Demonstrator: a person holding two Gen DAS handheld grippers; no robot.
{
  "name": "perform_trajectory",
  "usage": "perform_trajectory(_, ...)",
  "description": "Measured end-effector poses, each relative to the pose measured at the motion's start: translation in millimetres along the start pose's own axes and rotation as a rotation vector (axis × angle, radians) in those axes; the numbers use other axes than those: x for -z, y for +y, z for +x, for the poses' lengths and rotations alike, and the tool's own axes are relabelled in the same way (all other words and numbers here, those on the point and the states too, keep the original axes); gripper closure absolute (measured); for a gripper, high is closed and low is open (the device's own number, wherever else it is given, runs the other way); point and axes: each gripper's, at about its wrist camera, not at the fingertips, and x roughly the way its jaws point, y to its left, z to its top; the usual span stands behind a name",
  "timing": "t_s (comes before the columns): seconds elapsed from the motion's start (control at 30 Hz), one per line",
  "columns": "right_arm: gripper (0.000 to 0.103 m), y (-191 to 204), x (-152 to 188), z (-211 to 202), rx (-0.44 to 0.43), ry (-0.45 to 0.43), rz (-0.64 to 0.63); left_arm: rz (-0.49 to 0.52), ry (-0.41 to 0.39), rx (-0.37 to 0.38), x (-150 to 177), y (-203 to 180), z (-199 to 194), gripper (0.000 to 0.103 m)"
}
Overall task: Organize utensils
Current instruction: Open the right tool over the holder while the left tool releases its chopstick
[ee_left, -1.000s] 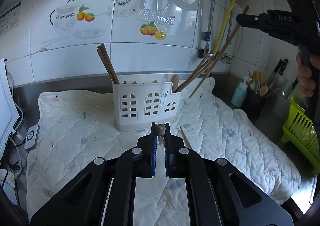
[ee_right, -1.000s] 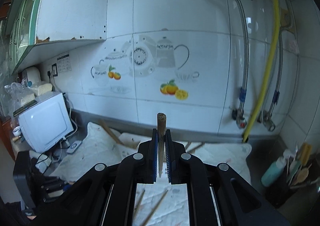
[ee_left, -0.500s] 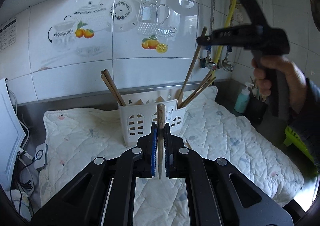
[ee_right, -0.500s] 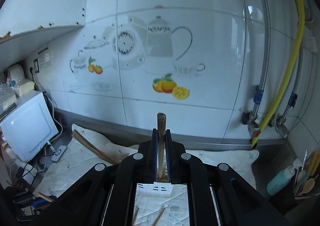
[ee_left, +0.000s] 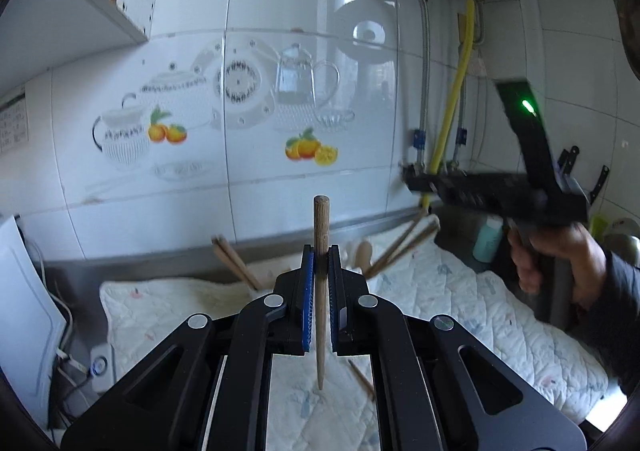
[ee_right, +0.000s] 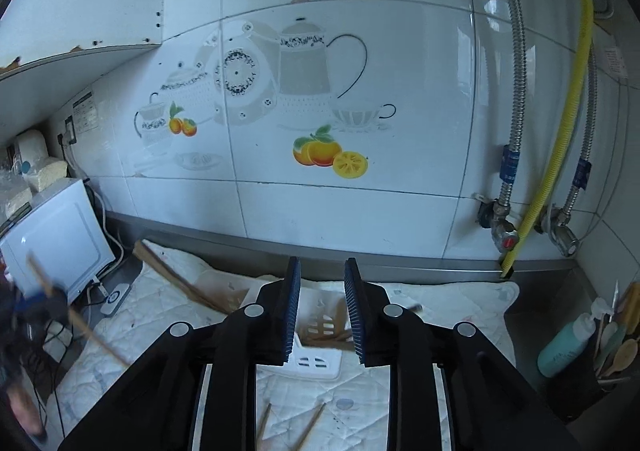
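Note:
My left gripper (ee_left: 320,263) is shut on a wooden chopstick (ee_left: 321,251), held upright above the quilted mat (ee_left: 480,299). My right gripper (ee_right: 320,283) is open and empty, right above the white utensil holder (ee_right: 316,361), where chopsticks (ee_right: 332,335) lie inside its compartment. In the left wrist view the right gripper (ee_left: 408,173) hovers above chopsticks (ee_left: 400,247) leaning out of the mostly hidden holder. More chopsticks (ee_left: 236,263) stand at its left end. Two loose chopsticks (ee_right: 308,425) lie on the mat in front of the holder.
A tiled wall stands close behind the mat. A white appliance (ee_right: 60,239) with cables sits at the left. A teal bottle (ee_right: 564,347) and a dark cup of spoons (ee_right: 616,351) stand at the right. Pipes and a yellow hose (ee_right: 560,155) run down the wall.
My right gripper has opened and its chopstick now rests in the holder. My left gripper has risen and tilted up with its chopstick, so the holder dropped behind its jaws.

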Motion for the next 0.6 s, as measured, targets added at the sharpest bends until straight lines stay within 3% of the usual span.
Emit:
perform_trajectory(0.1, 0.073, 0, 15, -21, 0.0, -0.018, -0.017, 0.012, -0.038, -0.025, -22, 2, 2, 0.098)
perform_trajectory(0.33, 0.07, -6, 63, -57, -0.034, -0.014, 0.004, 0.001, -0.122, -0.079, -70, 9, 16, 0.098)
perform_trajectory(0.6, 0.07, -8, 125, -66, -0.074, 0.054, 0.068, -0.047, -0.158, -0.131, -87, 20, 52, 0.098)
